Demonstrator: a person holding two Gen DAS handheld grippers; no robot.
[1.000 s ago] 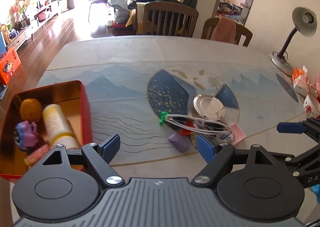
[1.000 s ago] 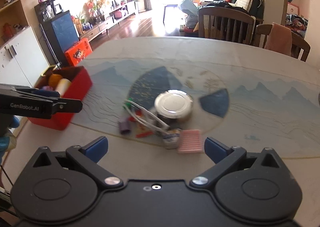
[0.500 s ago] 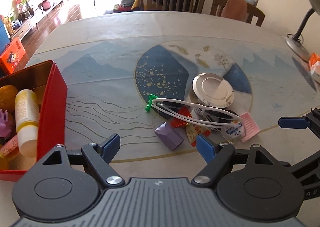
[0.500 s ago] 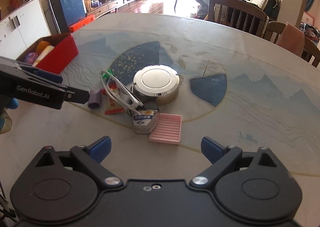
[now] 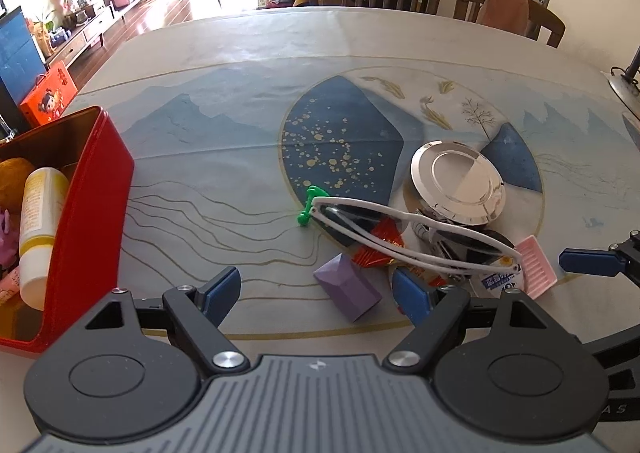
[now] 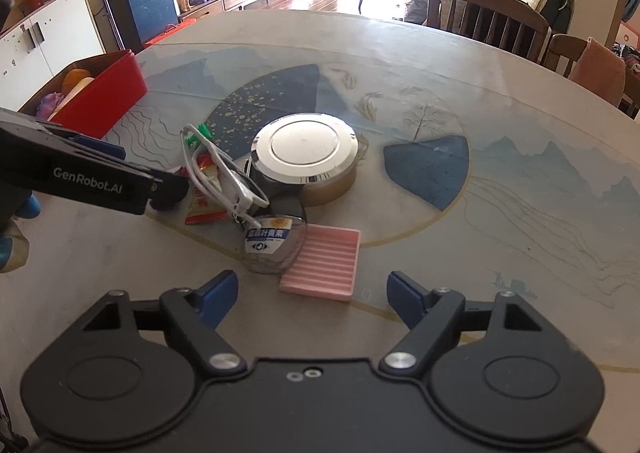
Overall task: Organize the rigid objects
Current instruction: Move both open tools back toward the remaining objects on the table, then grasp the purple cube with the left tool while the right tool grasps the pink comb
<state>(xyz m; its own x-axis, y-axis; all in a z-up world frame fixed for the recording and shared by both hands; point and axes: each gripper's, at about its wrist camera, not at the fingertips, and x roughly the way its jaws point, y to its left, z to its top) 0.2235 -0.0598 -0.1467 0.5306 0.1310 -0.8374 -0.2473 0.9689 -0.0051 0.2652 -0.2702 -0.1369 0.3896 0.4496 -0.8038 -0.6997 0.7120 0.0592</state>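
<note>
Clutter is gathered mid-bench [image 5: 240,65], bare surface around it.
Left tongs [image 5: 316,293] are held spread, empty; right tongs [image 6: 312,299] are closing, empty, near the pink tray [image 6: 324,257].

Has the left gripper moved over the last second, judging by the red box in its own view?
Yes. The left gripper has come down and closer to the clutter; the red box has slid leftward and looms larger, while the purple block now lies between its open fingers.

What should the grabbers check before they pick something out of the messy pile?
1. Left gripper open with nothing in it: ok.
2. Right gripper empty: ok, jaws closing on nothing.
3. Purple block lying free of the pile: ok.
4. White sunglasses clear of other things: not ok, they rest across the snack wrappers.
5. Pink ridged tray reachable: ok.
6. Room left in the red box: cannot tell.
</note>
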